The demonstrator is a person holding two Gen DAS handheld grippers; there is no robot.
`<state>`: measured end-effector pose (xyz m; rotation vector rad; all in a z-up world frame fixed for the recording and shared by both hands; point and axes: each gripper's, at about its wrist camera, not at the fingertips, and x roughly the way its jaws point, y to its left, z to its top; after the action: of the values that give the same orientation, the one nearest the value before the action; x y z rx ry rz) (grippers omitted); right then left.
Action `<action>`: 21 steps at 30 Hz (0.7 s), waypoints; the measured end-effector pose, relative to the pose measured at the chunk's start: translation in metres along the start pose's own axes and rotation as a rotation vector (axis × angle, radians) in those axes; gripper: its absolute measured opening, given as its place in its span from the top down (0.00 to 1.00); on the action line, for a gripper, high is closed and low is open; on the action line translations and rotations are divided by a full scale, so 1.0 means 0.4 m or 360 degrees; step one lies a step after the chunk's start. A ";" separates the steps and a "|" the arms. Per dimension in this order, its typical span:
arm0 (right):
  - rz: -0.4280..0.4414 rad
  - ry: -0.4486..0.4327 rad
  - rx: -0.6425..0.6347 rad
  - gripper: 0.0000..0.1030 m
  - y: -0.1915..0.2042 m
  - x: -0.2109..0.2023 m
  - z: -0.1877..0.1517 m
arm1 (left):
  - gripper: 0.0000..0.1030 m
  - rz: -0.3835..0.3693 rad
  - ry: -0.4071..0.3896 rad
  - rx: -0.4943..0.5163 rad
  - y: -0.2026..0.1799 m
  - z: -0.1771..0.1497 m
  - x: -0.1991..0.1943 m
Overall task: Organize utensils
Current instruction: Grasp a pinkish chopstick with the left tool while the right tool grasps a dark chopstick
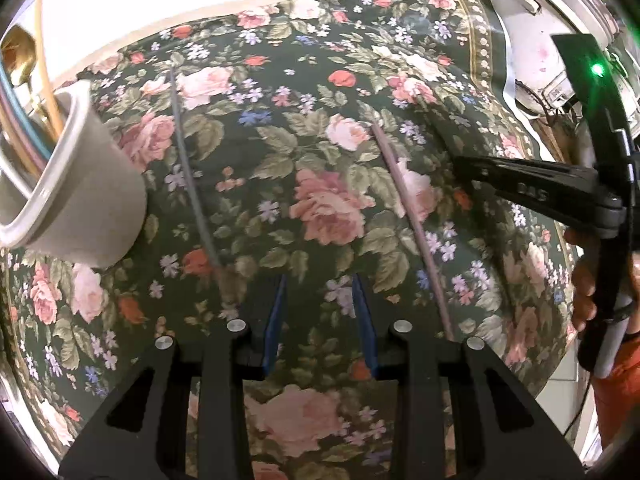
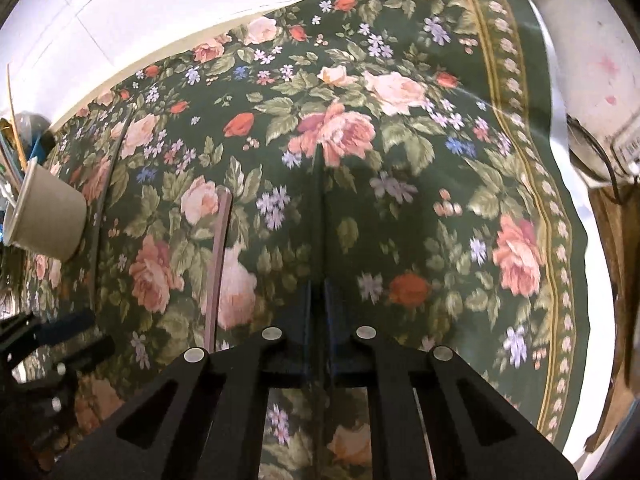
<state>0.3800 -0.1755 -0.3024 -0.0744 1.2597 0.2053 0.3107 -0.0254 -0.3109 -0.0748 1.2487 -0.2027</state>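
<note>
A white cup [image 1: 80,208] [image 2: 48,216] with several utensils in it stands at the left of the floral tablecloth [image 1: 320,80]. A grey chopstick [image 1: 192,184] [image 2: 102,200] and a mauve chopstick [image 1: 412,224] [image 2: 218,264] lie on the cloth. My left gripper [image 1: 320,308] hovers between them, open, with only cloth showing between its blue pads [image 1: 276,320]. My right gripper [image 2: 319,292] [image 1: 460,162] is shut on a thin dark chopstick [image 2: 319,208] that points forward over the cloth, right of the mauve one.
A white appliance [image 1: 532,28] [image 2: 592,64] with a cord stands off the cloth's far right corner. The cloth's bordered edge [image 2: 556,240] runs down the right. A hand [image 1: 584,280] holds the right gripper's handle. A white wall lies behind.
</note>
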 end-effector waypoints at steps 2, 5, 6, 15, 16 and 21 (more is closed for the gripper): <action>0.0004 -0.0021 -0.0029 0.94 0.004 0.005 0.006 | 0.68 -0.0008 -0.0003 -0.0001 -0.015 0.012 0.002; 0.0020 -0.0031 -0.0058 0.94 0.005 0.013 0.012 | 0.68 -0.0043 0.0005 -0.0025 -0.042 0.037 0.014; 0.0033 -0.0032 -0.0061 0.94 0.002 0.013 0.013 | 0.68 -0.0052 0.0010 -0.0036 -0.052 0.045 0.019; 0.0212 -0.0081 0.0075 0.94 -0.094 -0.052 -0.011 | 0.68 -0.0106 0.0092 -0.0122 -0.134 0.088 0.102; 0.0223 -0.0089 0.0088 0.94 -0.110 -0.063 -0.019 | 0.68 -0.0101 0.0054 -0.0120 -0.145 0.093 0.102; 0.0234 -0.0128 0.0118 0.94 -0.168 -0.103 -0.039 | 0.68 -0.0157 0.0061 -0.0162 -0.184 0.119 0.124</action>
<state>0.3666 -0.2486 -0.2719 0.0898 1.1919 0.2851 0.3625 -0.1096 -0.3297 -0.2215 1.2946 -0.2267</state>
